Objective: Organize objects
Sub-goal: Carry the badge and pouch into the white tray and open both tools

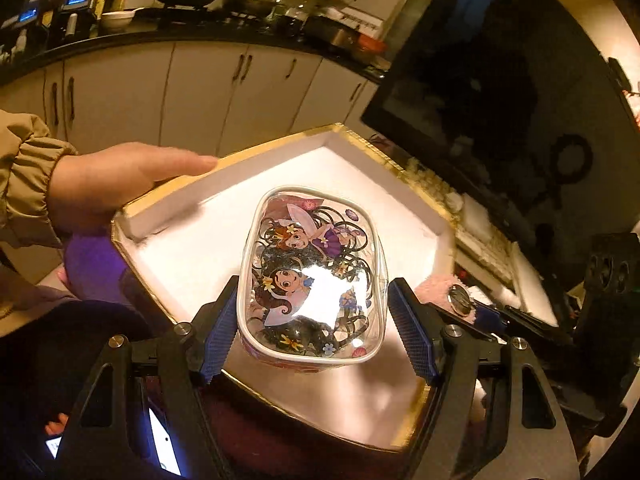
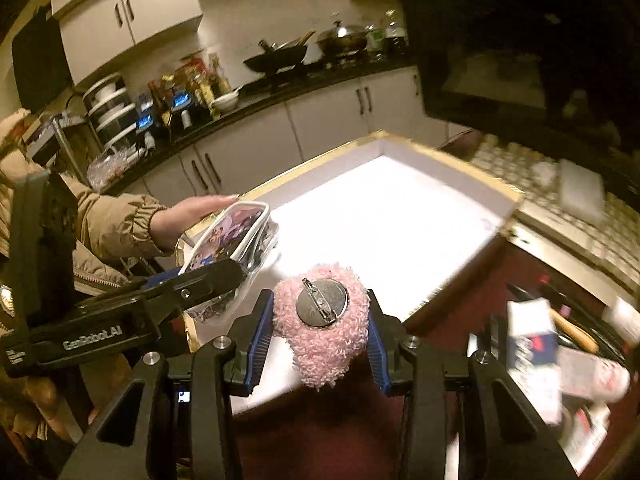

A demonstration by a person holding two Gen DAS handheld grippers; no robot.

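A clear cartoon-printed pouch (image 1: 312, 276) sits between my left gripper's (image 1: 316, 332) blue pads, over the white gold-rimmed box (image 1: 168, 252). The left pad touches it; the right pad stands a little apart, so the jaws look open. In the right wrist view the left gripper (image 2: 224, 280) is at the pouch (image 2: 236, 240) by the box's (image 2: 384, 208) left edge. My right gripper (image 2: 320, 328) is shut on a fluffy pink brooch (image 2: 324, 332) with a metal pin back, above the box's near edge. The brooch also shows in the left wrist view (image 1: 448, 296).
A person's bare hand (image 1: 120, 180) holds the box's left rim. A dark screen (image 1: 480, 100) and a keyboard (image 2: 560, 200) lie to the right. Several small boxes and items (image 2: 560, 352) clutter the dark red table at right. Kitchen cabinets (image 1: 200, 88) stand behind.
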